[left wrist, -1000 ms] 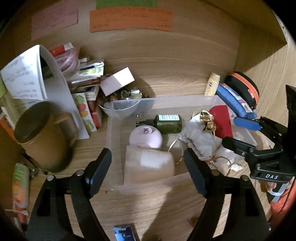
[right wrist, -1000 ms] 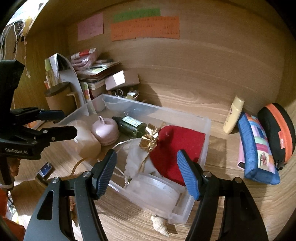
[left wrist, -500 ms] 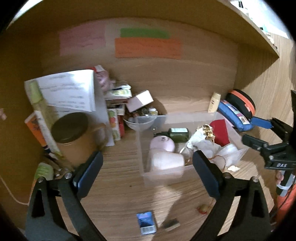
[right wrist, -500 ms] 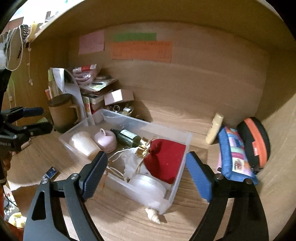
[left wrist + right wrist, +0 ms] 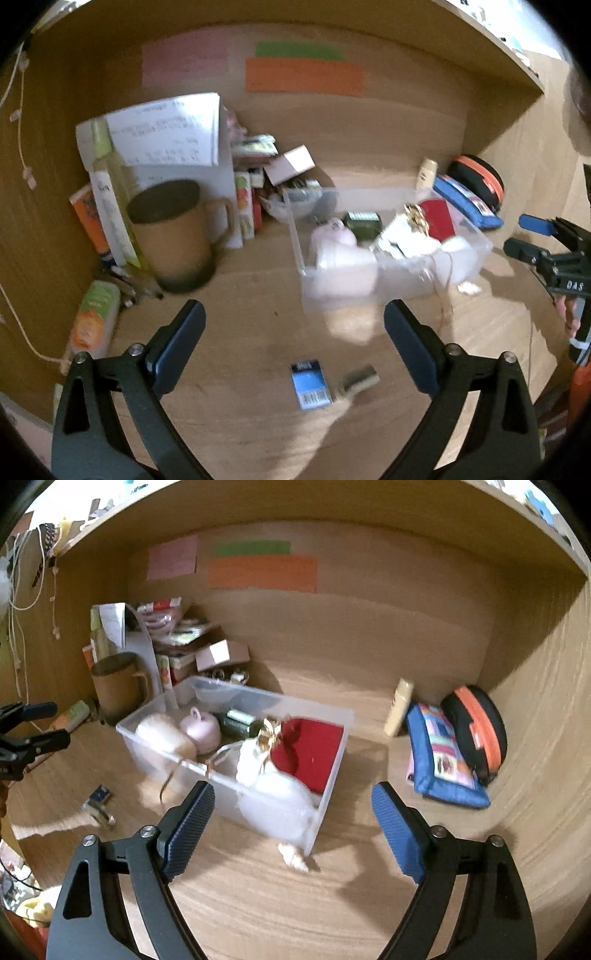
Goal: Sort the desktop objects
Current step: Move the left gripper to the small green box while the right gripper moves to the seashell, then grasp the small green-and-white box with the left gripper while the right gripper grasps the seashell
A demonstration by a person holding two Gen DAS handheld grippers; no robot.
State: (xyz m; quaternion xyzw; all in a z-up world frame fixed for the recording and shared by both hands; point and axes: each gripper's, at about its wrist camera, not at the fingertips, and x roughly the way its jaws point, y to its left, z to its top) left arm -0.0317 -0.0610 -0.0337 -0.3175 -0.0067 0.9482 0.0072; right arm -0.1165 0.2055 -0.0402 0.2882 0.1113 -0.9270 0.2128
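A clear plastic bin (image 5: 373, 291) (image 5: 332, 738) stands on the wooden desk. It holds a cream roll (image 5: 162, 729), a pink round object (image 5: 201, 727), a dark green bottle (image 5: 236, 723), a white pouch with a gold bow (image 5: 258, 753) and a red pouch (image 5: 314, 746). My left gripper (image 5: 293, 345) is open and empty, well back from the bin, above a blue packet (image 5: 309, 384) and a small clip (image 5: 358, 380). My right gripper (image 5: 293, 830) is open and empty, in front of the bin's near corner. A seashell (image 5: 293, 860) lies by that corner.
A brown mug (image 5: 173, 236), papers and books (image 5: 162, 136) and small boxes crowd the back left. A blue pencil case (image 5: 443, 757), a black and orange case (image 5: 476, 727) and a cream tube (image 5: 399, 705) lie at the right. Wooden walls enclose the desk.
Both grippers have pulled back from the bin, so more of the desk shows. Both stayed open and empty. The blue packet and the clip have come into the left view.
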